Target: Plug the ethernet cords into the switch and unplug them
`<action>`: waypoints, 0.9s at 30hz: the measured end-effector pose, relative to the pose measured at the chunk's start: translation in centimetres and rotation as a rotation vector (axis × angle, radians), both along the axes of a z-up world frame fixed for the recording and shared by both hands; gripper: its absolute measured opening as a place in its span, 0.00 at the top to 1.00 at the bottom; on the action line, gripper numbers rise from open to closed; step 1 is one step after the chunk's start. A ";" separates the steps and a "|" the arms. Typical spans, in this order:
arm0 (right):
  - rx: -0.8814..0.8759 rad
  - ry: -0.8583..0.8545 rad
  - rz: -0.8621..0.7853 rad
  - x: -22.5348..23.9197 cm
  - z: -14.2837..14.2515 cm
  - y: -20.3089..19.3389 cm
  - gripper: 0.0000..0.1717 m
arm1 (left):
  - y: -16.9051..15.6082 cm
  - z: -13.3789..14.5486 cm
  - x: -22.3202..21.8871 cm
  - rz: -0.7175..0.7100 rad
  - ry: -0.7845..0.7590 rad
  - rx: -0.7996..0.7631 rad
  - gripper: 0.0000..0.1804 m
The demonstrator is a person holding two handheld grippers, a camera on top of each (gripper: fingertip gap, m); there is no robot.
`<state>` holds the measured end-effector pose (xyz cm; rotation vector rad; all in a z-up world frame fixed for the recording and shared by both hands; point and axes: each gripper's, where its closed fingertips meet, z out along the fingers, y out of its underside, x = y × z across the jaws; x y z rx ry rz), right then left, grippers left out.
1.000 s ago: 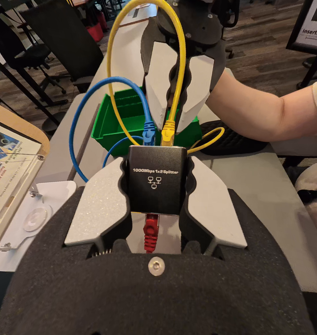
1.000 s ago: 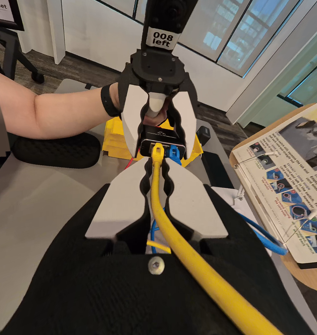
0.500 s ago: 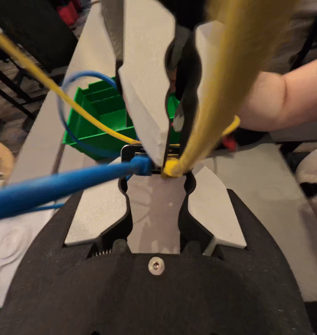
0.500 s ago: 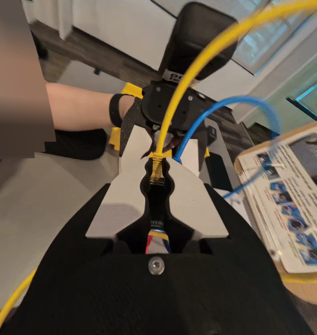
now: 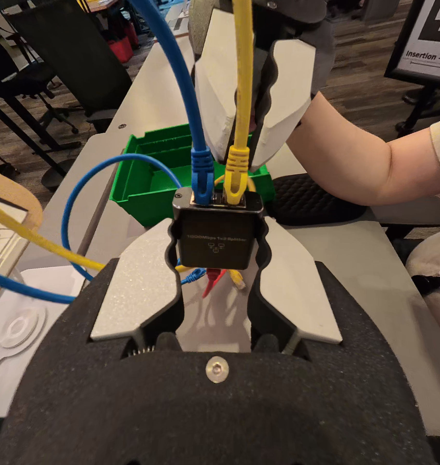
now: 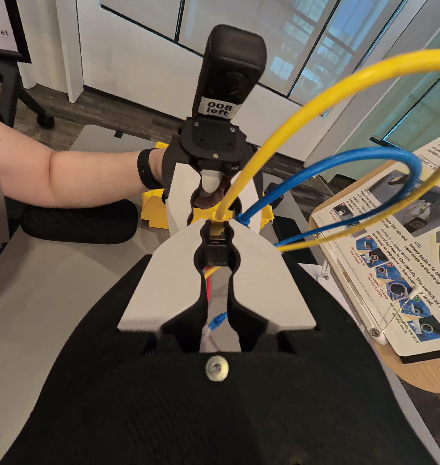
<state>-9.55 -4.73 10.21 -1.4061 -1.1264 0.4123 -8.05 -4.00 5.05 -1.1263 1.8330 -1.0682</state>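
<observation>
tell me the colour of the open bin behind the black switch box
Green: the open plastic bin sits behind the black switch box, clearest in the left wrist view.

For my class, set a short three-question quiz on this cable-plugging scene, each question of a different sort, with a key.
1. True or false: the left gripper holds the black switch by its two sides.
2. Which cord does the right gripper pinch just above its plug? A) the blue cord B) the yellow cord C) the red cord
3. Fill in: behind the switch on the table stands a ______ bin.

Key: 1 true; 2 B; 3 green.
</observation>
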 end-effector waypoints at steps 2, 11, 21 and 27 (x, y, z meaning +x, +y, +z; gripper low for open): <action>-0.002 0.005 -0.013 0.3 0.1 0.1 0.93 | 0.3 0.4 -0.3 0.023 -0.005 0.011 0.66; -0.075 0.111 0.028 0.8 -0.1 0.5 0.93 | 0.7 2.5 -1.4 0.057 -0.067 -0.023 0.67; -0.232 0.429 0.140 0.0 1.5 1.5 0.91 | 1.7 4.4 -2.4 0.117 -0.131 -0.034 0.67; -0.341 0.537 0.160 -0.8 1.3 2.4 0.87 | 2.8 4.9 -3.3 0.211 -0.118 0.074 0.67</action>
